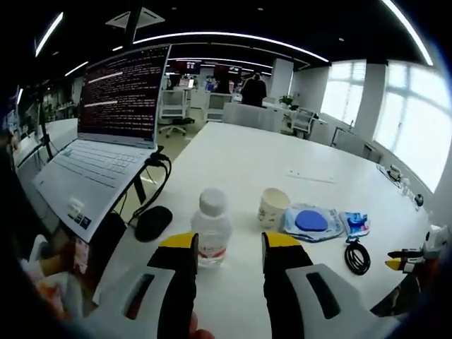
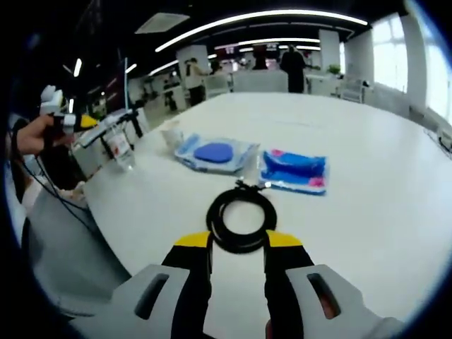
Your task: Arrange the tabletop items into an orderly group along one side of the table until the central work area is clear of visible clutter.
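Observation:
In the left gripper view my left gripper point(image 1: 229, 244) is open just short of a clear water bottle point(image 1: 211, 229) with a white cap, which stands nearer its left jaw. To the right sit a paper cup point(image 1: 272, 207), a clear pouch with a blue disc point(image 1: 311, 222), a blue-pink packet point(image 1: 355, 223) and a coiled black cable point(image 1: 357, 257). In the right gripper view my right gripper point(image 2: 238, 244) is open right in front of the cable coil point(image 2: 240, 217). Beyond it lie the blue-pink packet point(image 2: 294, 171), the disc pouch point(image 2: 215, 153), the cup point(image 2: 171, 134) and the bottle point(image 2: 120, 147).
An open laptop point(image 1: 106, 152) on a stand occupies the left of the white table point(image 1: 261, 152), with a black mouse point(image 1: 153, 222) and cable below it. The other gripper point(image 1: 413, 256) shows at the right edge. Office desks, chairs and a person stand far behind.

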Available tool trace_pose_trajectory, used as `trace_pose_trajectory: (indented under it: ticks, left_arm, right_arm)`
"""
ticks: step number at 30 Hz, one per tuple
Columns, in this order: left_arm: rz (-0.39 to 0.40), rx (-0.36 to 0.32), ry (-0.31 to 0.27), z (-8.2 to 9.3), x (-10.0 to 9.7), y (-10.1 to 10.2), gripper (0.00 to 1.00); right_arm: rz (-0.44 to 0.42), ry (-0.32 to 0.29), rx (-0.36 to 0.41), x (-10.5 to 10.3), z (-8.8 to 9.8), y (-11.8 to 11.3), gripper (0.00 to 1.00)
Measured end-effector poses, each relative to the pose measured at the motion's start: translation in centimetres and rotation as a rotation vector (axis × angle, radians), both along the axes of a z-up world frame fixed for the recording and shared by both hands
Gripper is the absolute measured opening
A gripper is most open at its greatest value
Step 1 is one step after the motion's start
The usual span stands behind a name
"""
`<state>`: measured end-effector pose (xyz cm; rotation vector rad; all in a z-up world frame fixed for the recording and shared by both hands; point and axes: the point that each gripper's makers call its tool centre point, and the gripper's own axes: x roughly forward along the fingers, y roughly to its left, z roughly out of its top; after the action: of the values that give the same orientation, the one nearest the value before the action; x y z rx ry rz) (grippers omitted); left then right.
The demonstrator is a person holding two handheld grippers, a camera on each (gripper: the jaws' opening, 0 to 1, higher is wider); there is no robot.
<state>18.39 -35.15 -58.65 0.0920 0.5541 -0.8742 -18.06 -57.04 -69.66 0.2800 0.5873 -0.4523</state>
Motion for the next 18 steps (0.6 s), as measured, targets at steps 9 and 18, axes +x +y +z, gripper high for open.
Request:
trace_pose_trajectory:
  ticks: [9, 18]
  left_arm:
    - [0.009, -0.011, -0.013, 0.3, 2.1, -0.9, 0.35]
    - [0.036, -0.022, 0.018, -0.9, 4.3, -2.9, 0.36]
  right_arm:
    - [0.002, 0.009, 0.009, -0.4, -0.2, 0.5, 0.26]
    - [-0.011, 0.005, 0.016, -0.7, -0.1, 0.5, 0.25]
